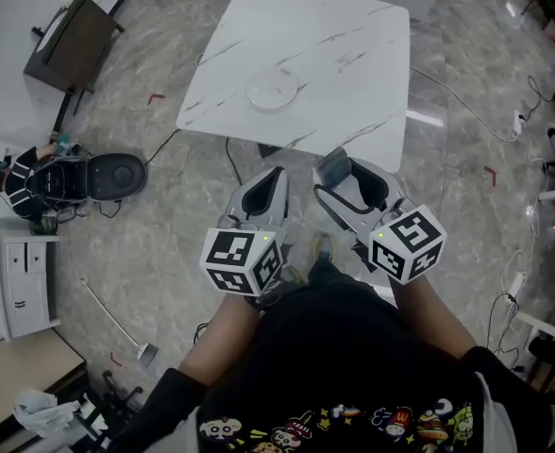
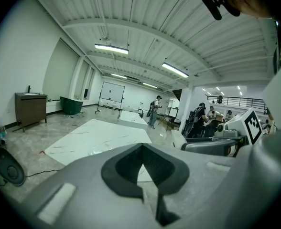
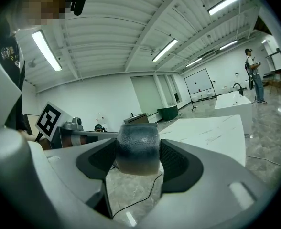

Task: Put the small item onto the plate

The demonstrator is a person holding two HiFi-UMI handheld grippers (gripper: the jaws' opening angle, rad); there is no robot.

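A white plate [image 1: 273,92] lies near the front edge of a white marble table [image 1: 353,26]. Both grippers hang close to my body over the floor, short of that table. My right gripper [image 1: 339,173] is shut on a small dark-grey, rounded item [image 1: 333,165]. In the right gripper view the item [image 3: 137,144] fills the gap between the black pads [image 3: 176,163], with the table [image 3: 212,128] beyond. My left gripper [image 1: 270,179] is shut with nothing in it. Its pads [image 2: 124,168] meet in the left gripper view, and the table [image 2: 97,137] lies ahead.
A dark wooden cabinet [image 1: 70,41] stands at the far left. A black round device [image 1: 117,173] and a seated person [image 1: 18,182] are on the floor at left, a white drawer unit [image 1: 18,276] nearer. Cables [image 1: 466,102] trail over the marble floor. Several people [image 2: 155,109] stand far off.
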